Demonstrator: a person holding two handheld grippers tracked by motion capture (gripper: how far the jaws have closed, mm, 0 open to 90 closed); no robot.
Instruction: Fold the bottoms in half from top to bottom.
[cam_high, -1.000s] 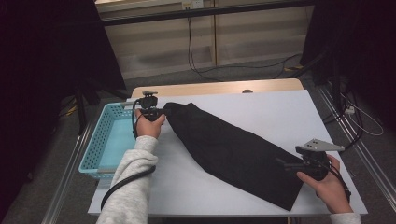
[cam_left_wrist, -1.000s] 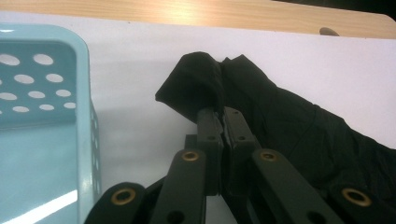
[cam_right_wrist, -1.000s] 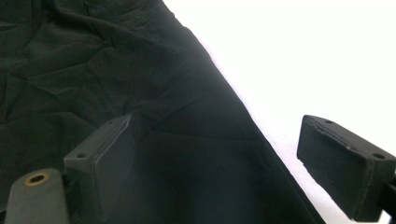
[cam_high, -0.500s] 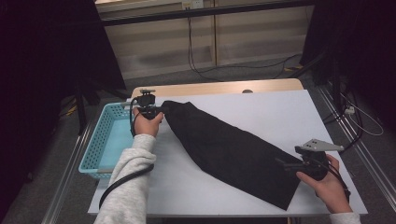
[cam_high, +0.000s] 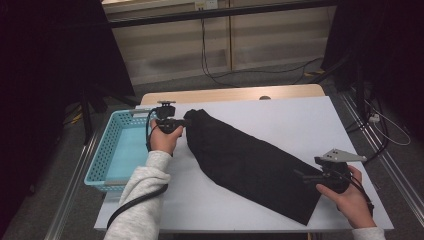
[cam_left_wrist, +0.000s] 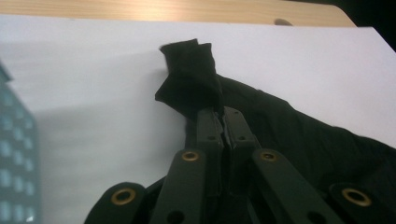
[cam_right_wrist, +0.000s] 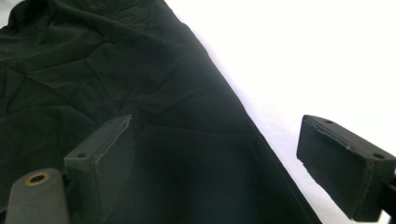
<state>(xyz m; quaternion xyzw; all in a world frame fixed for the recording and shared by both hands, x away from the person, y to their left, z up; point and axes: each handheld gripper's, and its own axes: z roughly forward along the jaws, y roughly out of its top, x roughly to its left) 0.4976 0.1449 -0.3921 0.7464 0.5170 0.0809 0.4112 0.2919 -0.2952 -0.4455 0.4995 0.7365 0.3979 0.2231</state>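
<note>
From the high view, a black cloth (cam_high: 250, 162) lies stretched diagonally across the white table (cam_high: 300, 120), its far end at the left near the blue basket (cam_high: 117, 150) and its near end at the right close to the table's near edge. The left gripper (cam_high: 184, 121) sits at the cloth's far left end, held by a hand in a light grey sleeve (cam_high: 142, 200), just beside the basket's right wall. The right gripper (cam_high: 306, 176) rests at the near right part of the cloth, its grey three-cornered plate on top. In the left gripper view, the left gripper (cam_left_wrist: 223, 122) is clenched on the black cloth (cam_left_wrist: 299, 140): the two jaws meet with fabric pinched between them, and a bunched tuft of it stands up just beyond the tips, over the white table (cam_left_wrist: 93, 93). In the right gripper view, the right gripper (cam_right_wrist: 215, 154) is released, jaws wide apart; one jaw lies over the black cloth (cam_right_wrist: 116, 70), the other over the bare white table (cam_right_wrist: 303, 56), with the cloth's edge running between them.
</note>
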